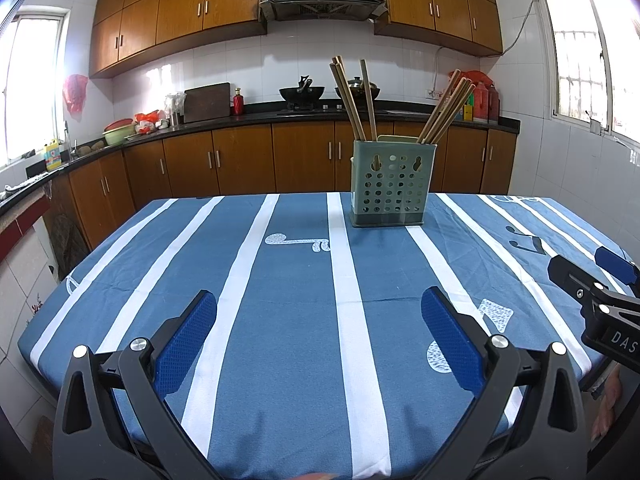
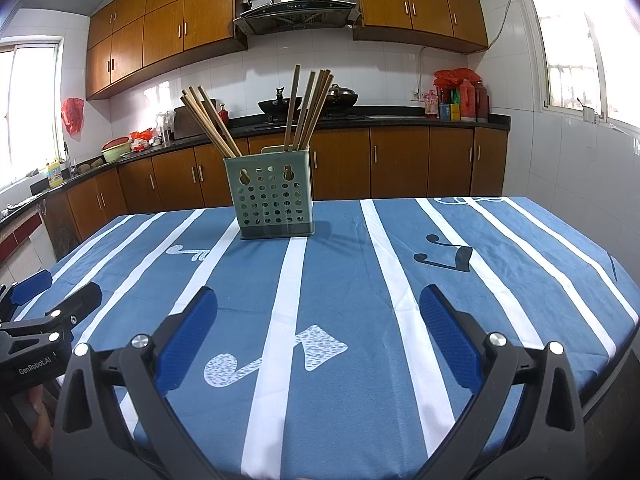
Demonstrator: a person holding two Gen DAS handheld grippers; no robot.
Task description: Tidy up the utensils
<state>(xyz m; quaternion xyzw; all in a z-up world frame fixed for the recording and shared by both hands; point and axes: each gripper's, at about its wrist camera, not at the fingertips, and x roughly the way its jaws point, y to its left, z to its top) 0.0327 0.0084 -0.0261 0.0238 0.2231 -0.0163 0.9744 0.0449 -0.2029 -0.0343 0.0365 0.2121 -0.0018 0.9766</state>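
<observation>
While both claws are held wide apart and empty over the near end of the table (image 1: pixel 280 320), a basket (image 1: pixel 388 182) of chopsticks (image 1: pixel 352 100) is seen standing far ahead of them.

The left claw (image 1: pixel 319 322) and the right claw (image 2: pixel 319 320) are seen side by side, nothing gripped between the blue pads (image 1: pixel 188 344), with bare striped cloth (image 2: pixel 360 280) stretching ahead of each up to the basket. From the left claw the basket is placed ahead and slightly to the right; from the right claw, ahead and slightly to the left, close to the table's far edge. The basket is stood upright. The chopsticks are kept in two bunches, long axes near vertical, tips fanned outward: one bunch is leaned left, the other (image 2: pixel 312 108) right. Beyond the far edge, open floor is seen before the kitchen cabinets (image 2: pixel 400 160).
</observation>
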